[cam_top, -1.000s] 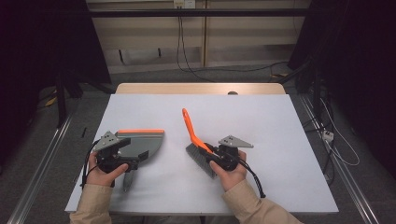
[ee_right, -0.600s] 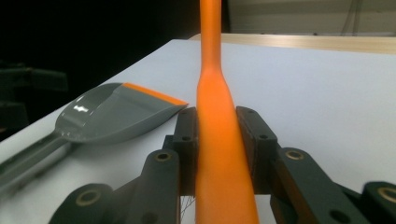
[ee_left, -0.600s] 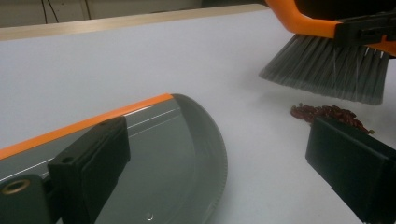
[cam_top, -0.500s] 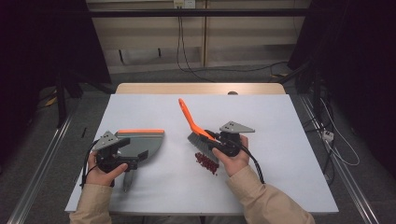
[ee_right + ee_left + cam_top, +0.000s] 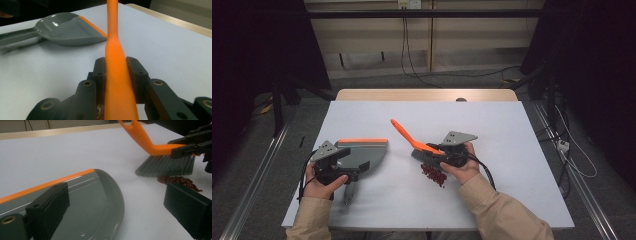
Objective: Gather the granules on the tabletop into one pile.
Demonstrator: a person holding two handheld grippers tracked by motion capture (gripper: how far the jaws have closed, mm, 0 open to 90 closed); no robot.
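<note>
Two tools are in play on the white desk (image 5: 512, 130): a small brush with an orange plastic handle and grey bristles (image 5: 412, 141), and a grey plastic dustpan with an orange lip (image 5: 362, 152). The right claw (image 5: 432, 152) is clamped tight on the brush handle, its pads pressing both sides of the orange stem in the right gripper view. The bristles stand on the desk just beside a little heap of dark red dried bits (image 5: 433, 172), which lies between the brush and the person's right hand. The left claw (image 5: 343, 162) sits at the dustpan's handle end, but whether it actually pinches the handle I cannot tell; in the left gripper view its pads stand apart with the pan (image 5: 82, 202) beneath them.

Risks, as I judge them: the heap is well apart from the pan's lip, so a long sweep could scatter bits sideways. The handle is gripped low and tilts, so hard pressure may twist it in the pads. If the pan is loosely held, the brush could push it away.
</note>
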